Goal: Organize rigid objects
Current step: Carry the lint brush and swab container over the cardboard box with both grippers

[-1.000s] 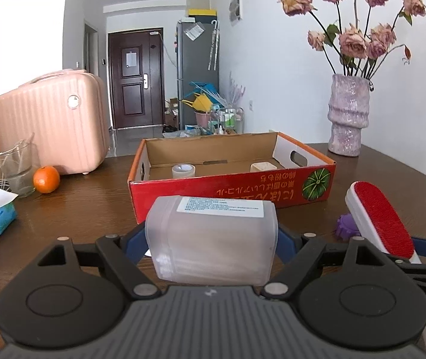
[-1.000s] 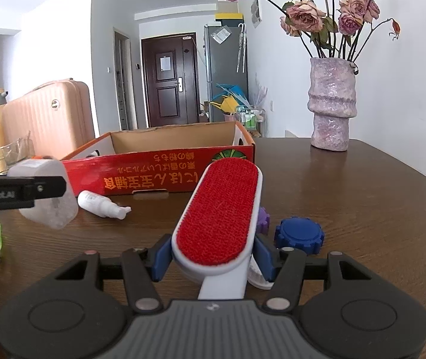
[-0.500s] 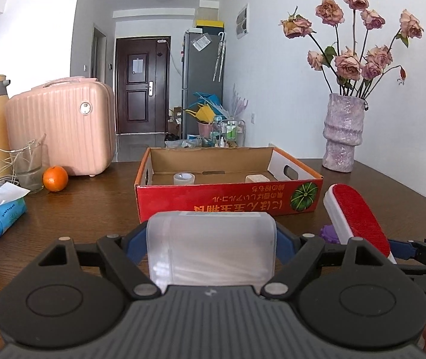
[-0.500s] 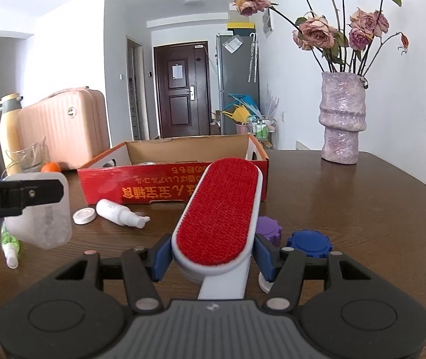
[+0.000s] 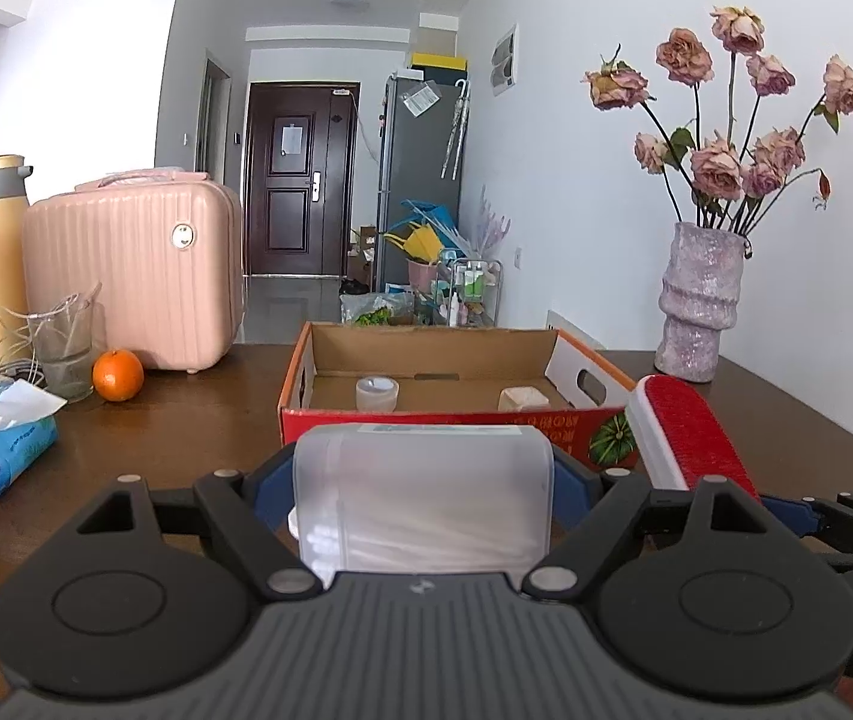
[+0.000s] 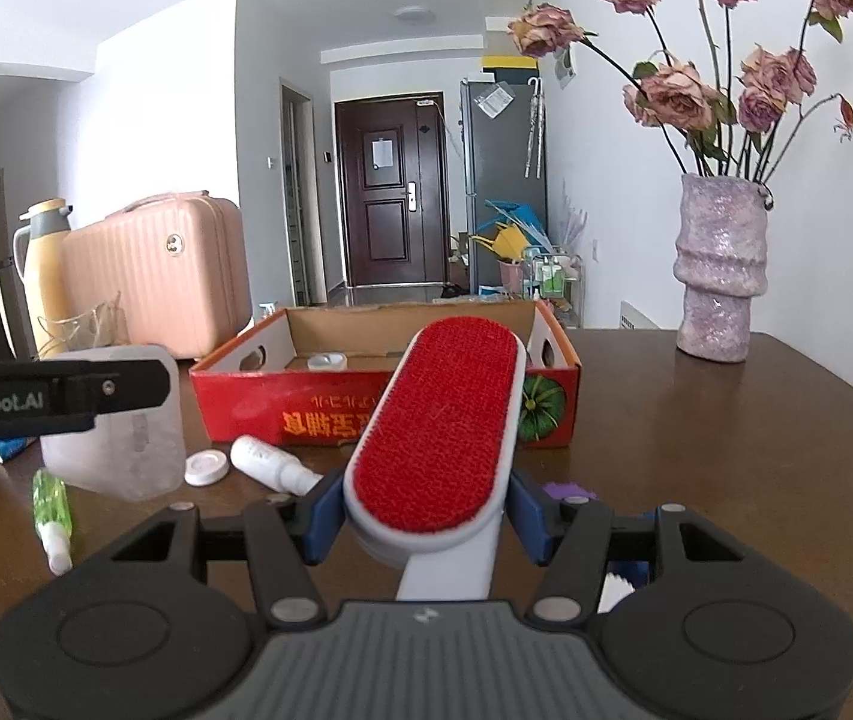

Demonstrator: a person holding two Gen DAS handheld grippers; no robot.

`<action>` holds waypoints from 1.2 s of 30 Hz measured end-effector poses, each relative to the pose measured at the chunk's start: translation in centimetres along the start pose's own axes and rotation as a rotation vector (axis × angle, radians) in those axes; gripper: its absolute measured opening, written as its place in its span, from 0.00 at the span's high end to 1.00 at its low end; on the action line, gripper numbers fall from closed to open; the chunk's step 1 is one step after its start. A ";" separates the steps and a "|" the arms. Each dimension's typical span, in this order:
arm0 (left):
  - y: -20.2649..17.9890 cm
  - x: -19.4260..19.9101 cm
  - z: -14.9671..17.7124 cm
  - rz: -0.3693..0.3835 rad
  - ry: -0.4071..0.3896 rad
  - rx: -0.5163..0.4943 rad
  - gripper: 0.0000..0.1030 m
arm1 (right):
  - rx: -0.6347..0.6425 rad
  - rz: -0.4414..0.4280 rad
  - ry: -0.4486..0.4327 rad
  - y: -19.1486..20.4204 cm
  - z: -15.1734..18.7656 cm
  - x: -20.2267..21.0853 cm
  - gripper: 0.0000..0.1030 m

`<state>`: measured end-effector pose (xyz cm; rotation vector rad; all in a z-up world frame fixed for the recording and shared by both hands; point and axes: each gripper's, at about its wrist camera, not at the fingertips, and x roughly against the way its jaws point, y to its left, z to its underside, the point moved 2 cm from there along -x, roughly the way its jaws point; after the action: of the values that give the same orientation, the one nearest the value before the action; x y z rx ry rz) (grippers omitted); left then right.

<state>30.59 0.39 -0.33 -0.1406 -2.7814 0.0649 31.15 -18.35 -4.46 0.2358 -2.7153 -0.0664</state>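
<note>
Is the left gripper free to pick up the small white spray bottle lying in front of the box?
Probably not: the left gripper is shut on the frosted container; the spray bottle itself lies unobstructed.

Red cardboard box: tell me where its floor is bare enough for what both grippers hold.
Inside the red cardboard box, brown floor lies bare between the small white cup and the pale cream block, and along the back wall. The table before the box is crowded: round white cap, white squeeze bottle, green spray bottle.
</note>
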 end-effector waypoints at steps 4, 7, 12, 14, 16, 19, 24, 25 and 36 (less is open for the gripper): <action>-0.2 -0.6 -1.0 -0.006 -0.022 0.001 0.19 | 0.008 -0.007 -0.002 0.4 -1.3 -0.9 0.45; -0.3 -1.3 -2.0 -0.014 -0.038 0.017 0.19 | 0.014 -0.005 0.005 0.6 -2.1 -1.6 0.45; -0.2 -2.8 -3.4 -0.032 -0.051 0.045 0.19 | 0.025 -0.004 0.001 1.0 -3.5 -2.9 0.45; -0.2 -3.5 -3.9 -0.039 -0.052 0.059 0.19 | 0.017 0.000 0.002 1.0 -4.2 -3.7 0.45; -0.2 -4.2 -4.4 -0.047 -0.056 0.070 0.19 | 0.003 0.003 0.006 0.9 -4.7 -4.5 0.45; -0.1 -5.5 -5.0 -0.059 -0.054 0.086 0.19 | -0.007 0.007 0.014 0.7 -5.4 -5.7 0.45; 0.5 -7.8 -5.7 -0.071 -0.042 0.127 0.19 | -0.019 0.019 0.014 0.0 -6.7 -7.5 0.45; 0.5 -8.3 -5.8 -0.072 -0.039 0.133 0.19 | -0.022 0.020 0.015 -0.1 -6.9 -7.9 0.45; 1.3 -13.7 -6.3 -0.108 0.022 0.180 0.19 | -0.059 0.032 0.043 -1.2 -8.8 -12.1 0.45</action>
<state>45.71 0.41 0.77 0.0537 -2.7394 0.2831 45.81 -17.49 -1.30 0.1749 -2.6690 -0.1300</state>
